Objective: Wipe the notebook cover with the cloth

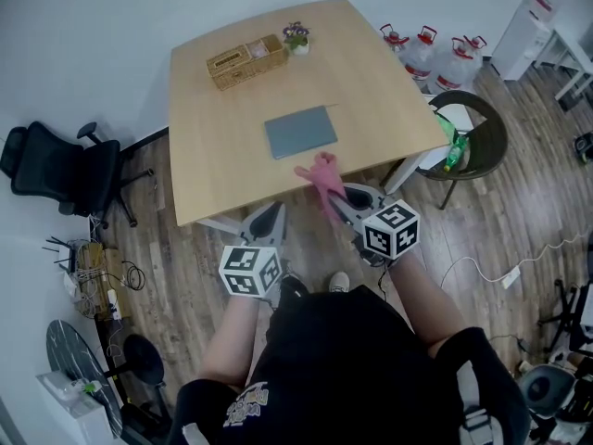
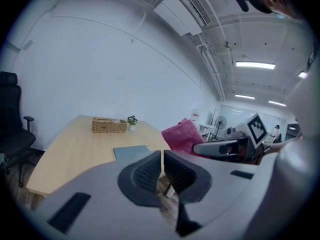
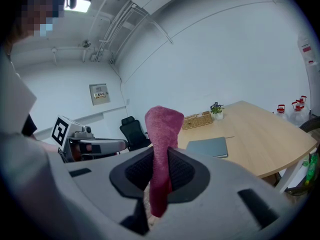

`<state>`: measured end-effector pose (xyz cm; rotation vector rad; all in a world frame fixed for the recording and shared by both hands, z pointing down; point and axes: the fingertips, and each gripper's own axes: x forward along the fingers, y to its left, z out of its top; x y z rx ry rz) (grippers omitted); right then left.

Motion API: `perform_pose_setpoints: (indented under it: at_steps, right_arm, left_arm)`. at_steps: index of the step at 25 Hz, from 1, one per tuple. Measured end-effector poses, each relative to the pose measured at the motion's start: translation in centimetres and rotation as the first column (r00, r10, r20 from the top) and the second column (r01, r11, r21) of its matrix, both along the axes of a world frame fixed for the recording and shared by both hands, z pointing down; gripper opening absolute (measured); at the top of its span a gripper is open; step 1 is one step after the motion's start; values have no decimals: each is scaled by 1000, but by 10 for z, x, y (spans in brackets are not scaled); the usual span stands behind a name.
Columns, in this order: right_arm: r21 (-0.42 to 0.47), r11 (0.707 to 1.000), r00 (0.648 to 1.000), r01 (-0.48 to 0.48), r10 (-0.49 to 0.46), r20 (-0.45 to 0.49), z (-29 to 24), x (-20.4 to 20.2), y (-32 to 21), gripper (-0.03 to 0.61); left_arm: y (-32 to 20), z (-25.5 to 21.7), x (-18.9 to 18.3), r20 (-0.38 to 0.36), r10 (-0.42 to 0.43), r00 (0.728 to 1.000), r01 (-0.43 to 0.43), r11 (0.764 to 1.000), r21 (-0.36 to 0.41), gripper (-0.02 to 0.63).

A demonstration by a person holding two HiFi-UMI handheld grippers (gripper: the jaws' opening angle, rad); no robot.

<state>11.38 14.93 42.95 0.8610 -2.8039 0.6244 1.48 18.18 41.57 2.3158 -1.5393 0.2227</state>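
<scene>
**A:** While the person's two forearms reach forward from the body, where do the tools sit?

**B:** Both are short of the table's [image 1: 218, 170] near edge, over the wooden floor, pointing toward the table and tipped slightly down. The left gripper [image 1: 274, 214] sits lower in the head view, and the right gripper [image 1: 339, 198] is further forward, beside it.

**A:** And the jaws?

**B:** The left pair is pressed together with nothing between them. The right pair pinches the pink cloth [image 3: 163, 128], which stands up above the pads and hangs below them.

**A:** Where is the notebook?

**B:** The notebook [image 1: 301, 132] lies closed and flat, grey-blue cover up, in the table's middle toward the near edge. The cloth is apart from it, at the near edge.

**A:** Anything hard to read?

**B:** The hands are hidden behind the marker cubes [image 1: 390, 229]. The cloth's lower end disappears behind the gripper body. Whether the cloth's top is above the table or just short of its edge cannot be told. A wicker box [image 1: 246, 60] and a small potted plant [image 1: 296, 37] stand at the far edge.
</scene>
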Motion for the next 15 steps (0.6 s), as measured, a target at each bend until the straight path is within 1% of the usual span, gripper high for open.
perform_pose_setpoints:
  at_steps: [15]
  right_arm:
    - [8, 1000, 1000, 13, -13, 5, -3, 10, 6, 66]
  left_arm:
    - [5, 1, 15, -9, -4, 1000, 4, 1000, 0, 18]
